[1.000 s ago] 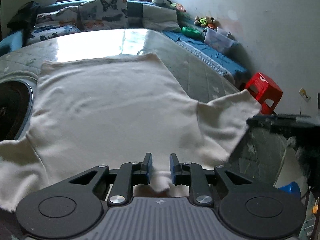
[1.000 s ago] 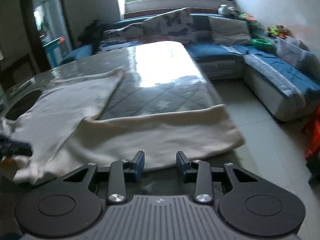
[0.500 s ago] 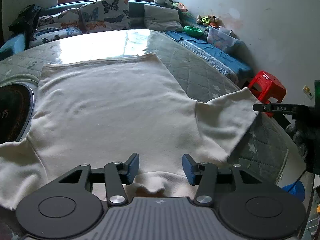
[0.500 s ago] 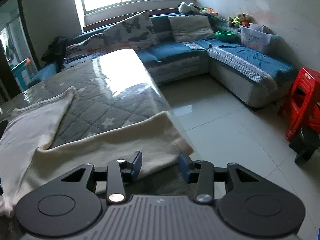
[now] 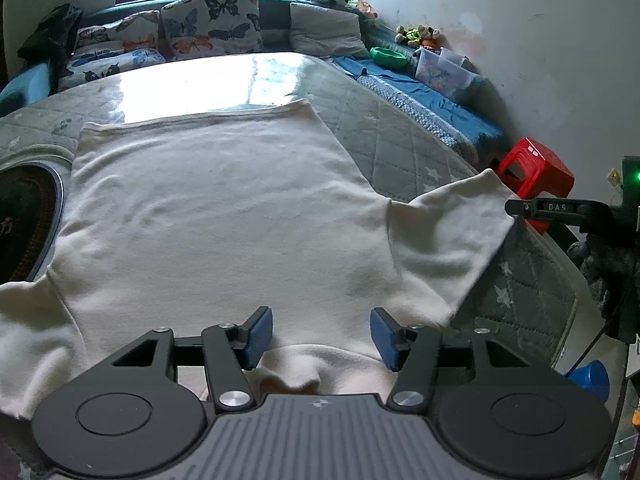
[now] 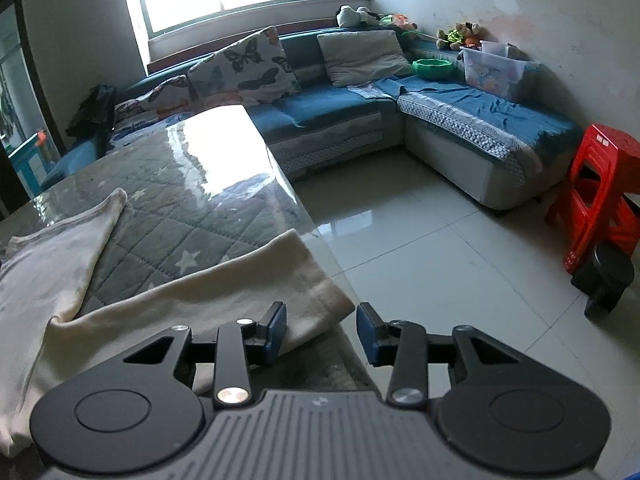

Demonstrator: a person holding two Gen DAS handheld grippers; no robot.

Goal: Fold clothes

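The cream shirt (image 5: 224,216) is lying flat across the middle of the left view on the quilted table (image 5: 404,144), sleeves out to both sides. The left gripper (image 5: 321,334) hangs spread wide over the collar at bottom centre, holding nothing. The right gripper (image 6: 321,330) is spread wide too, at the sleeve (image 6: 224,292) cuff, empty. For a tidy fold, I'd pinch near the seams, both layers.

left gripper (image 5: 321,332): jaws widened | right gripper (image 6: 321,330): swung toward sleeve end (image 6: 316,284)
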